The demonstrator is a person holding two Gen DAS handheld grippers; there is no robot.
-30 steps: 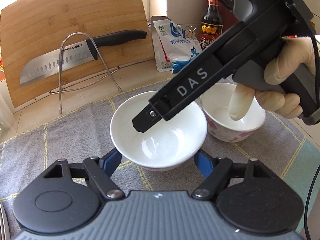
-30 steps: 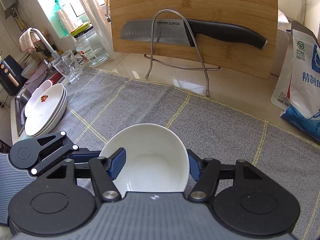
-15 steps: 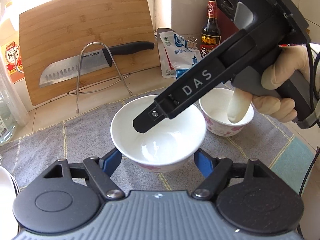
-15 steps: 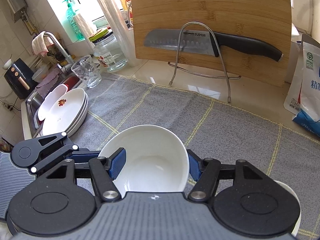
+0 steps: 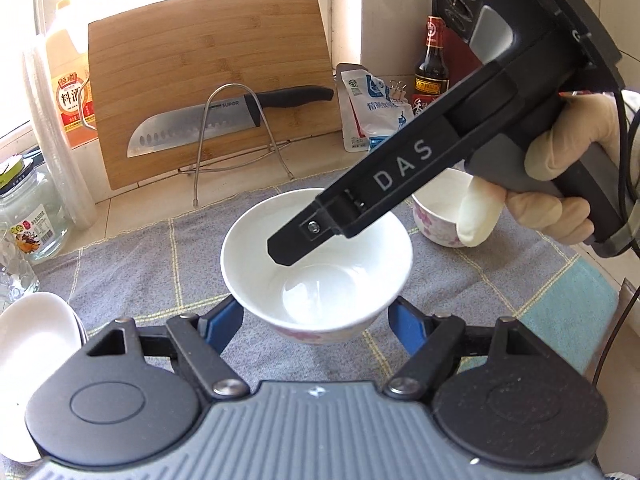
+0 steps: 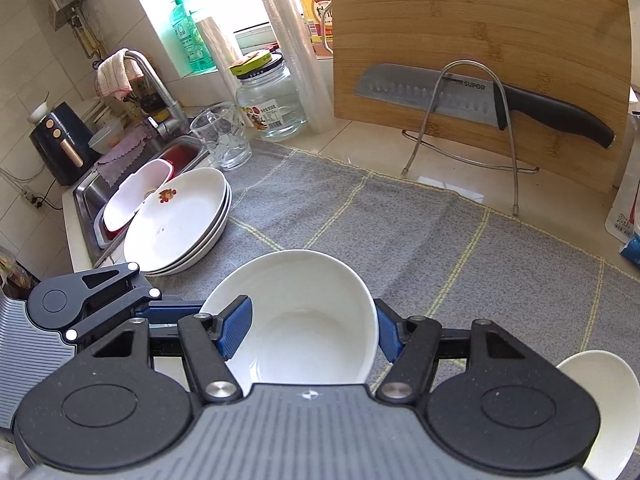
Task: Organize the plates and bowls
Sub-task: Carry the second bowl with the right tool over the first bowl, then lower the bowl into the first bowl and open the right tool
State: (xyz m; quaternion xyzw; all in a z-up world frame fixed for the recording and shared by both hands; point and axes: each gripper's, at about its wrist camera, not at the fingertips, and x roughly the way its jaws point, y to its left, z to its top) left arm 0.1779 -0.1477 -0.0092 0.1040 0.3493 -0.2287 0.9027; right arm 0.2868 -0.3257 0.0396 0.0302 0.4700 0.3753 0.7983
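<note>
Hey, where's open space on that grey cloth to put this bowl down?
The widest bare stretch of the grey cloth lies between the stack of plates and the wire knife stand at the cutting board. It is crowded by the sink, around the glass and jar, and near the second bowl.

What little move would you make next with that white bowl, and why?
Probably carry the white bowl across and lower it into the second bowl on the cloth. The left hand-held gripper and right hand-held gripper both clamp it, the plates already sit stacked by the sink, and the two bowls look alike, so nesting seems next.
</note>
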